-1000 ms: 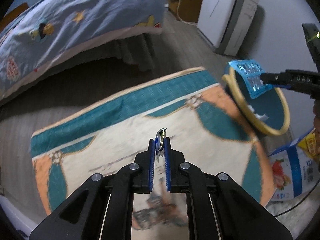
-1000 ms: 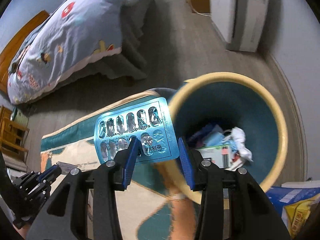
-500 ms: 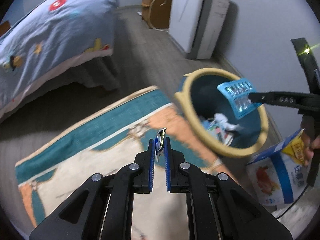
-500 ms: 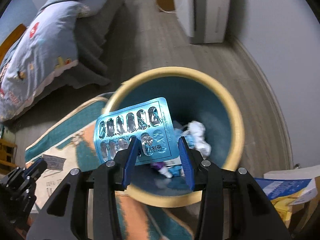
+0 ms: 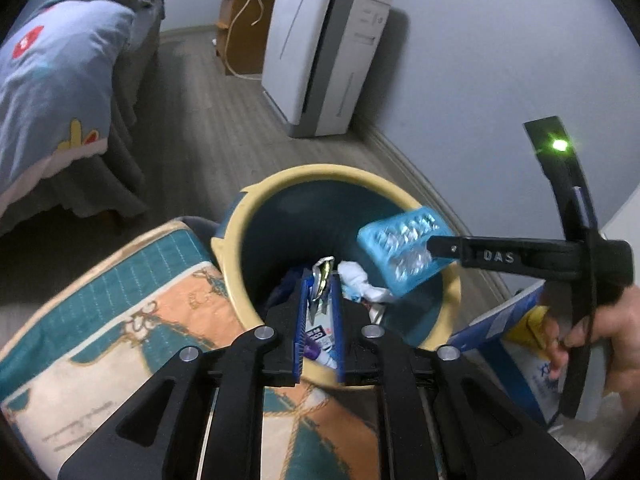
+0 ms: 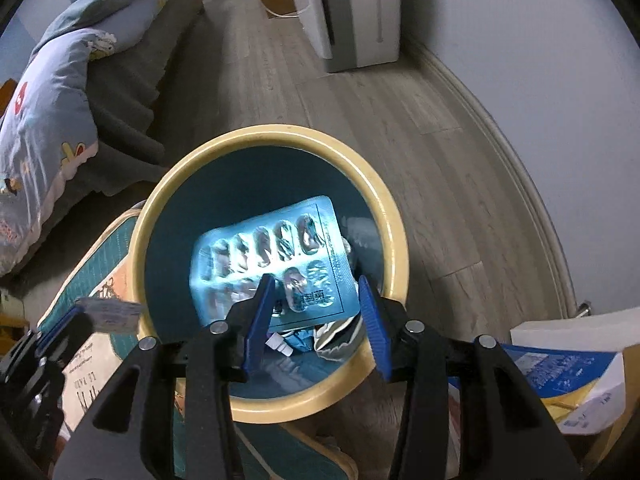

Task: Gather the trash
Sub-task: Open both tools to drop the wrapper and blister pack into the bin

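Observation:
A round bin with a yellow rim (image 5: 320, 172) and teal inside holds several bits of trash. My left gripper (image 5: 319, 280) hangs over its near edge. Its jaws are opening, and a small silver foil wrapper (image 5: 323, 270) stands loose between the blue pads. My right gripper (image 6: 316, 280) points down into the bin (image 6: 276, 132). Its jaws are opening too, and a blue blister pack (image 6: 272, 248) lies blurred and tilted between them. In the left wrist view the right gripper (image 5: 434, 247) reaches in from the right with the blister pack (image 5: 400, 248) at its tip.
The bin stands at the corner of a teal and orange rug (image 5: 120, 320). A bed with a blue quilt (image 5: 52, 92) lies to the left, a white appliance (image 5: 320, 52) by the far wall. A blue and white package (image 6: 560, 372) lies right of the bin. A hand (image 5: 612, 328) holds the right gripper.
Both grippers have swung from over the rug to above the bin. Both pairs of jaws have widened. The blister pack has tipped and blurred between the right pads.

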